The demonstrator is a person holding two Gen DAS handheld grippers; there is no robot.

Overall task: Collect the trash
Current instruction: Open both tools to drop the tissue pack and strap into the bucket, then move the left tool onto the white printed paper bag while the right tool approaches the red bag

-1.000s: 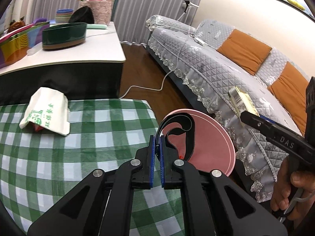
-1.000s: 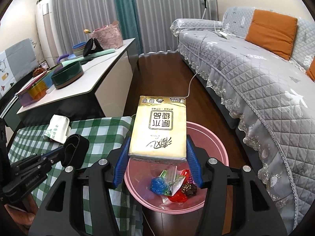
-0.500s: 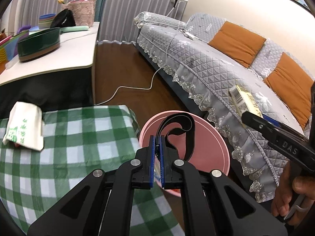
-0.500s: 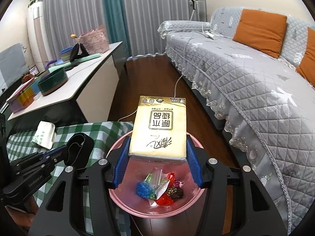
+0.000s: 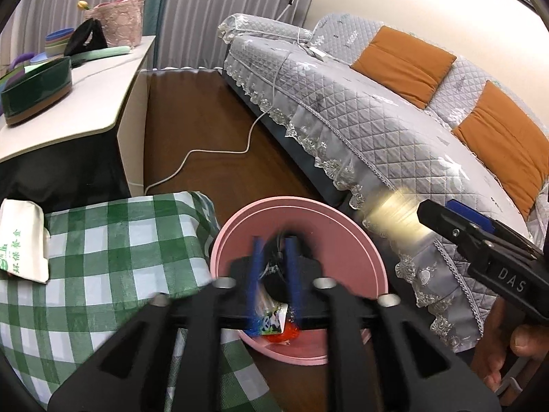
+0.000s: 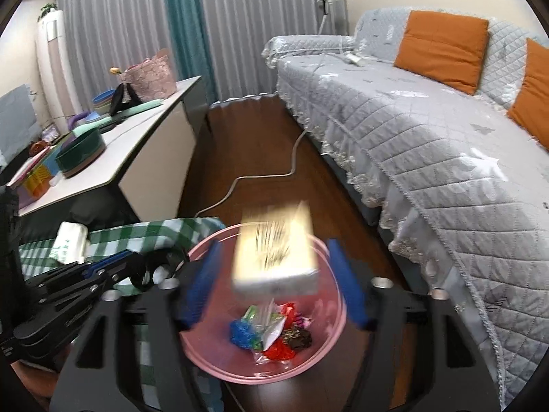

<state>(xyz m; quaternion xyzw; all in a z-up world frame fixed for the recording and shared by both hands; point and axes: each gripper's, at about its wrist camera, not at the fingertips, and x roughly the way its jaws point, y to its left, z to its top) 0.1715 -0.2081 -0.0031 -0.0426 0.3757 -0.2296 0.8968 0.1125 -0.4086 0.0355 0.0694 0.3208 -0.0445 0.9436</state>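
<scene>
The tissue pack [image 6: 274, 250] hangs blurred between the right gripper's [image 6: 272, 281] blue pads [image 6: 346, 283], touching neither, directly above the pink bin [image 6: 329, 353]; those jaws have just been opening and now stand wide and clear of it. Below, coloured wrappers [image 6: 271, 334] lie in the bin's bottom. The left gripper [image 5: 274, 274] hovers over the same bin (its rim beside the checked tablecloth [image 5: 103, 257]), its jaws also just opening, with the black strap [image 5: 274, 267] blurred in the gap between them; whether the pads touch it cannot be told. A white pouch [image 5: 20, 240] lies on the cloth, and the grey sofa [image 6: 429, 137] stands well apart.
</scene>
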